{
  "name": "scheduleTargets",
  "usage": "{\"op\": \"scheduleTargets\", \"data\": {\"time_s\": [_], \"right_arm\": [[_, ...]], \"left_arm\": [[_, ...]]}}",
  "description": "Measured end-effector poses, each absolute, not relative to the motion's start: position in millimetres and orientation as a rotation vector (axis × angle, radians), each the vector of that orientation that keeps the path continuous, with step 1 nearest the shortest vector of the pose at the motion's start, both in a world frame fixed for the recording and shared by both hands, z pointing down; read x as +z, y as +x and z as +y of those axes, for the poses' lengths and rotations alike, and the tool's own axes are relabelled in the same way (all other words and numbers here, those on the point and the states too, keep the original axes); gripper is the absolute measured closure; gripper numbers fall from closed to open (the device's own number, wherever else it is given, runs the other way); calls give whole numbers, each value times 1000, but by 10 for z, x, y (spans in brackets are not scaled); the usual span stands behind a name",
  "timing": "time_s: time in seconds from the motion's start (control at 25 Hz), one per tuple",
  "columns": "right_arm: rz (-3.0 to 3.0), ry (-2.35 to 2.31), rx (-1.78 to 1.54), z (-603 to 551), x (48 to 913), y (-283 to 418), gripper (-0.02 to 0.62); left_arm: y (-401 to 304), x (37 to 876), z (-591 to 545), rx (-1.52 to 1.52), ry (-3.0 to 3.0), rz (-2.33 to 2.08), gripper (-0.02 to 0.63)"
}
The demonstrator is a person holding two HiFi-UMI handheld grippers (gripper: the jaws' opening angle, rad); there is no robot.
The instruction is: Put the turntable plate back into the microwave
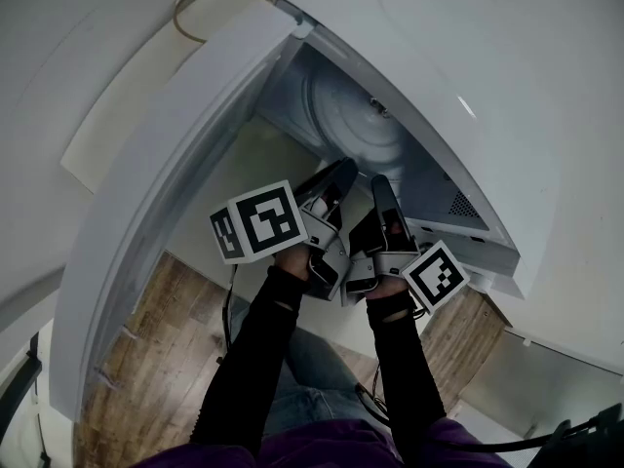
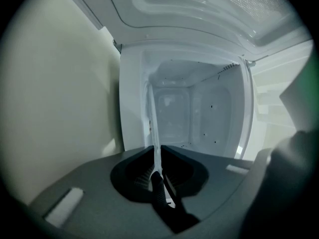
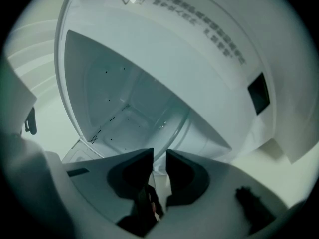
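Note:
The clear glass turntable plate lies partly inside the white microwave, whose door swings open to the left. My left gripper is at the plate's near edge. In the left gripper view the plate runs edge-on straight between the jaws, and the gripper is shut on it. My right gripper sits close beside the left at the same edge. In the right gripper view the plate's curved rim passes into the narrow gap of the gripper, which is shut on it.
The microwave cavity shows white walls with small holes ahead of both grippers. A cream wall stands beside the oven. The open door leaves a narrow space on the left. Wooden floor lies below, and cables trail near my legs.

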State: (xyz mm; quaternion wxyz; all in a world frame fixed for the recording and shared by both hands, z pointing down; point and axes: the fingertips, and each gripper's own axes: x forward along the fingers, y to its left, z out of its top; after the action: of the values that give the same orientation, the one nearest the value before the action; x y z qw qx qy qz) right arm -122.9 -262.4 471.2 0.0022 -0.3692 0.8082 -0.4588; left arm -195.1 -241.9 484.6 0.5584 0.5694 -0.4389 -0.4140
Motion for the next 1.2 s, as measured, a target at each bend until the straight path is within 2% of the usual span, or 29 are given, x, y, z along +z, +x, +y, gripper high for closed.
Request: {"op": "scheduleTargets", "data": {"time_s": [0.36,1.2], "right_arm": [[2647,-1377,-1438,-2560,4761,-1162,514],[2699,-1084,-1399,-2307,4293,-1163,514]], "left_arm": [[-1949,4891,-2425,-978,1316,-1044,560],[-1930,4973,-2330,-830,1302,-1211,572]]}}
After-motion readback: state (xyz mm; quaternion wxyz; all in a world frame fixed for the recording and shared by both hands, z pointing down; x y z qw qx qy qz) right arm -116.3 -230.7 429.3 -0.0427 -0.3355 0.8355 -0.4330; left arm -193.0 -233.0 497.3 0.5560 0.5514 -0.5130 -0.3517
